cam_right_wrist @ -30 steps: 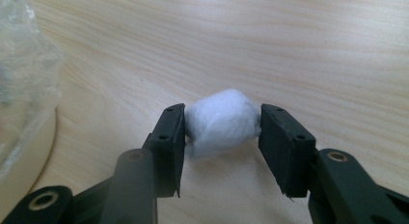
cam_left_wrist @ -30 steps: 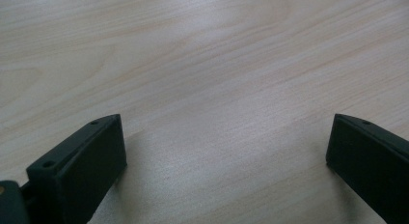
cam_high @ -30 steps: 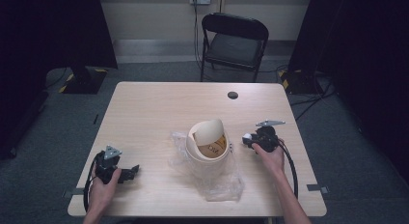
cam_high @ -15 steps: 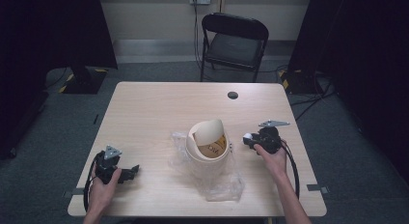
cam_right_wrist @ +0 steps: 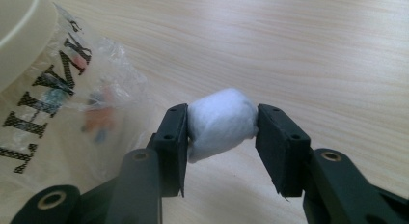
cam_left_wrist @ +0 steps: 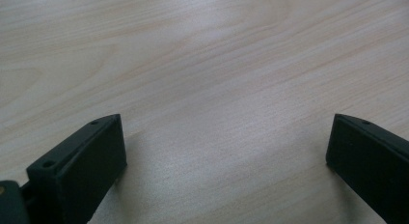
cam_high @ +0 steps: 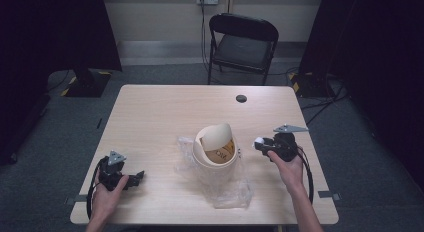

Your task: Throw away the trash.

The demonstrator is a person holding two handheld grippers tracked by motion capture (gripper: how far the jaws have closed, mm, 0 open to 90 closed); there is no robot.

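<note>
A dim room with dark curtains at both sides and a black folding chair [cam_high: 245, 42] against the far wall frames a pale, wood-grain worktop [cam_high: 150, 117], whose far edge carries a small dark round hole [cam_high: 241, 98].

The right gripper [cam_high: 260, 143], held in the person's right hand [cam_high: 287, 167] near the right edge, has its fingers [cam_right_wrist: 173, 142] clenched on a white cotton ball [cam_right_wrist: 221, 122]; the soft, fluffy wad bulges slightly between the two flat black pads and is held just above the wood. The left gripper [cam_high: 136, 178], held in the left hand [cam_high: 106, 194] at the near left corner, has its fingers [cam_left_wrist: 82, 166] released and spread wide, with bare grain between them and nothing touched.

At the middle of the worktop stands a cream plastic bin [cam_high: 215, 154], round, with a curved swing lid tipped up. It sits on a crinkled clear plastic bag [cam_high: 225, 189] printed with black letters, which spreads towards the near edge. The cotton ball is just right of the bin, apart from it.

The far half and the left side of the worktop lie open; the right gripper has little room before the right edge.
</note>
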